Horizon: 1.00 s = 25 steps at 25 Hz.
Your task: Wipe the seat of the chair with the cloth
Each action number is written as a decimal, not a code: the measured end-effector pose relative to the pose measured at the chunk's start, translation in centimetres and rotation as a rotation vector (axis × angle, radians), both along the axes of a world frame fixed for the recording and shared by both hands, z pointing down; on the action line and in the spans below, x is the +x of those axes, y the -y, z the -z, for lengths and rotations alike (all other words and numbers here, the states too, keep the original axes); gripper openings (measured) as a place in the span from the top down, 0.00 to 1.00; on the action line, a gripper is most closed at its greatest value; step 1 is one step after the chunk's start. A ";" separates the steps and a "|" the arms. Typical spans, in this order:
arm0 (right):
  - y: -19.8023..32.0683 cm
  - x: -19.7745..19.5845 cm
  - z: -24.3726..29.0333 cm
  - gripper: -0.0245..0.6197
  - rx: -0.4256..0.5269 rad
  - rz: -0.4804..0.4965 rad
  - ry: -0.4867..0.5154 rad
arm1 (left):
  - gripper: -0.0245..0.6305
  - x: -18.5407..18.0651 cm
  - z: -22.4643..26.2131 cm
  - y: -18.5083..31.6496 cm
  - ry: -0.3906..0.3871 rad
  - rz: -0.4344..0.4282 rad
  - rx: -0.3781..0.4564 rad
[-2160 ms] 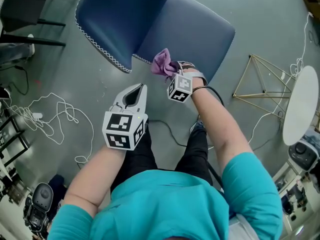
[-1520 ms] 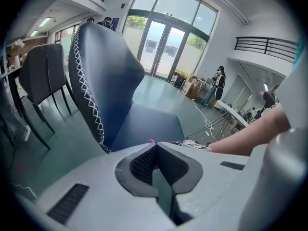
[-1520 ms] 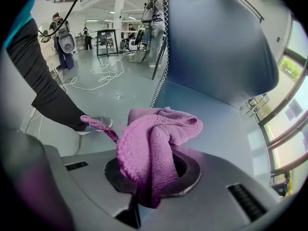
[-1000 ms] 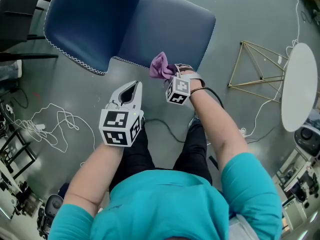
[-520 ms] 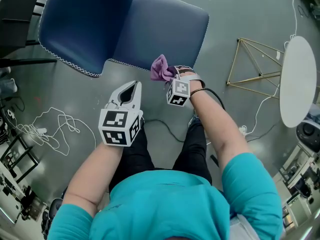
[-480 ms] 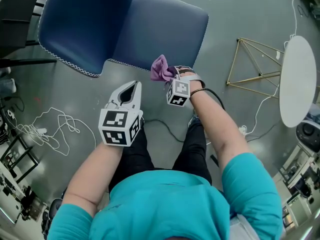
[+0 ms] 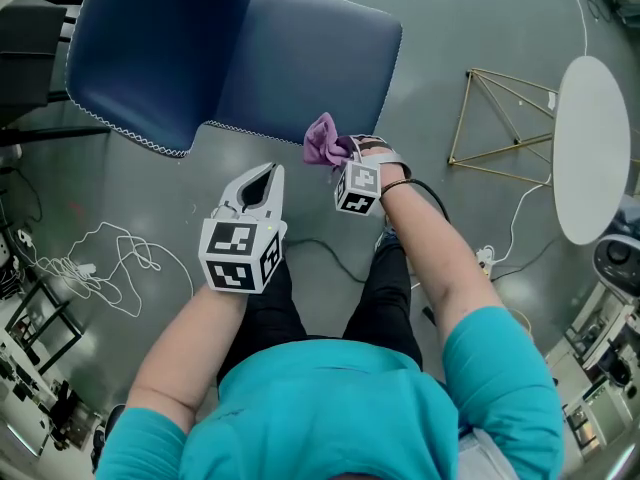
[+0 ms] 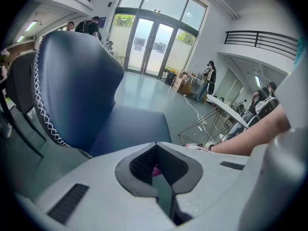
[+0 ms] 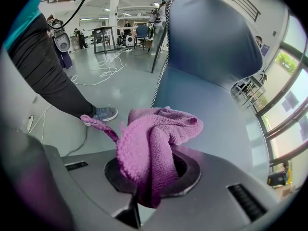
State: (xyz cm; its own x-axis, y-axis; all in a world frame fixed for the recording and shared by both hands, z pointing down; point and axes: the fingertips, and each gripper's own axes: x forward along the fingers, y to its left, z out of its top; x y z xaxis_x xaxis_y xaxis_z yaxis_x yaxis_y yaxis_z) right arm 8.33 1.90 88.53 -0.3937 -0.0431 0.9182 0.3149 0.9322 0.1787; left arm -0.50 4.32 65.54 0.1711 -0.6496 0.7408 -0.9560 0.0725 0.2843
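Currently: right gripper (image 7: 345, 153) is clamped on the purple cloth (image 7: 322, 140), which bunches up out of the jaws, just short of the front edge of the chair seat (image 7: 310, 63) at 12 o'clock, not touching it. In the right gripper view the cloth (image 9: 154, 138) is pinched by one fold only. Left gripper (image 7: 266, 176), at 9 o'clock of the right one, has its jaws closed together on nothing.

Risks (judgement):
- Drag against the seat could pull the fold out of the jaws.
- The wad is bunched, so only a small patch may wipe.
- Nothing steadies the chair, so it may slide when pressed.
- Floor cable (image 7: 330, 258) near the feet is a trip hazard.

Writing: none legible. The cubes carry only square markers.
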 end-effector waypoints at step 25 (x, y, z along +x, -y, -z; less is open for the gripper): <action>-1.9 20.7 -1.1 0.88 -0.067 -0.172 -0.240 | 0.96 4.0 2.6 1.3 -0.013 -0.041 0.036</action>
